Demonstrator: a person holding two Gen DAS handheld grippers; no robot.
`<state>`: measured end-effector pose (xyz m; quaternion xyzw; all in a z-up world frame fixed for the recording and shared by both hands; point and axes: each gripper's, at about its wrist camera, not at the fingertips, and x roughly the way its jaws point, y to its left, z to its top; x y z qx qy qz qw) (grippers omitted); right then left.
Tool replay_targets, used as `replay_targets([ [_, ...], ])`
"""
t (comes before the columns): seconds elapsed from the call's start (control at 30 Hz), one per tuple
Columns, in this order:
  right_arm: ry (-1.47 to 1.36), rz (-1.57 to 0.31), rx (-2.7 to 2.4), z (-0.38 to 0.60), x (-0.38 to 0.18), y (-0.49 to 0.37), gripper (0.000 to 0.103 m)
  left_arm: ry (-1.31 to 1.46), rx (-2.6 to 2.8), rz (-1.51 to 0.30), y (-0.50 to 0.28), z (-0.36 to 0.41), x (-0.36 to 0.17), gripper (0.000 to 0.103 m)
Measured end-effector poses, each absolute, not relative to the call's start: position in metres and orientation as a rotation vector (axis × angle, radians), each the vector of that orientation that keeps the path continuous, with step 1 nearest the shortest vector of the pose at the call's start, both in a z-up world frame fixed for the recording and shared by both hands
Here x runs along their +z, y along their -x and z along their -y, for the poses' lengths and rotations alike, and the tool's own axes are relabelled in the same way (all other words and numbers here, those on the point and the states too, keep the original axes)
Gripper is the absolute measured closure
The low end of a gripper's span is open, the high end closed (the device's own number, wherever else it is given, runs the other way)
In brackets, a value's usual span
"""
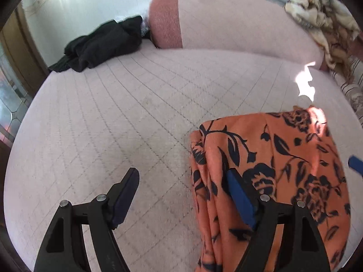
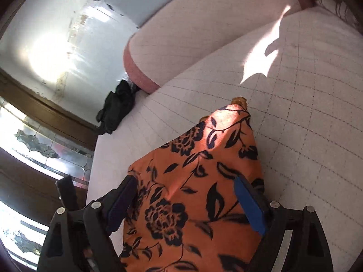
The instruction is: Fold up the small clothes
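An orange garment (image 1: pixel 272 170) printed with dark flowers lies folded on a pale pink quilted sofa seat (image 1: pixel 113 113), at the near right in the left wrist view and stretching away from the camera in the right wrist view. The left gripper (image 1: pixel 181 181) stands with its jaws wide apart: one finger over bare seat to the left, the blue-padded finger over the garment's left edge, no fabric pinched between them. The right gripper (image 2: pixel 186 192) is likewise spread wide, its jaws straddling the near part of the garment, which lies between them; whether the pads touch the cloth cannot be told. A blue tip of the right gripper shows at the far right edge of the left wrist view. A crumpled black garment (image 1: pixel 102 43) sits at the far left corner of the seat, beside the rose-coloured end of the backrest cushion (image 1: pixel 165 20). A beige patterned blanket (image 1: pixel 322 18) hangs at the far right. A patch of sunlight (image 2: pixel 267 52) falls on the seat beyond the orange garment.
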<state>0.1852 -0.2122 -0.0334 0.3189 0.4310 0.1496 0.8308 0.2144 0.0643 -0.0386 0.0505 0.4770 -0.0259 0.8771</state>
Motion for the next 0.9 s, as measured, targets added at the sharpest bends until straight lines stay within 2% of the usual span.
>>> replay_targets([
  [0.17, -0.708, -0.901, 0.421, 0.187, -0.026, -0.115, 0.013, -0.05, -0.153, -0.929, -0.138, -0.079, -0.011, 0.023],
  [0.27, -0.724, -0.91, 0.409, 0.176, -0.039, -0.084, 0.013, -0.044, -0.205, -0.937, -0.094, -0.076, -0.015, 0.023],
  [0.37, -0.778, -0.924, 0.386, 0.175, -0.054, -0.064, 0.013, -0.139, -0.116, -1.007, -0.091, -0.069, -0.045, 0.021],
  [0.47, -0.791, -0.929, 0.377, 0.174, -0.053, -0.048, 0.013, 0.045, -0.086, -1.091, -0.098, -0.096, -0.064, 0.02],
  [0.63, -0.751, -0.919, 0.384, 0.174, -0.042, -0.022, 0.013, -0.054, -0.066, -1.06, -0.088, -0.082, -0.057, 0.02],
  [0.8, -0.784, -0.918, 0.361, 0.184, -0.041, -0.004, 0.013, 0.089, -0.067, -1.12, -0.096, -0.101, -0.064, 0.017],
  [0.9, -0.785, -0.888, 0.358, 0.191, -0.034, 0.01, 0.013, 0.076, -0.074, -1.061, -0.075, -0.102, -0.042, 0.017],
])
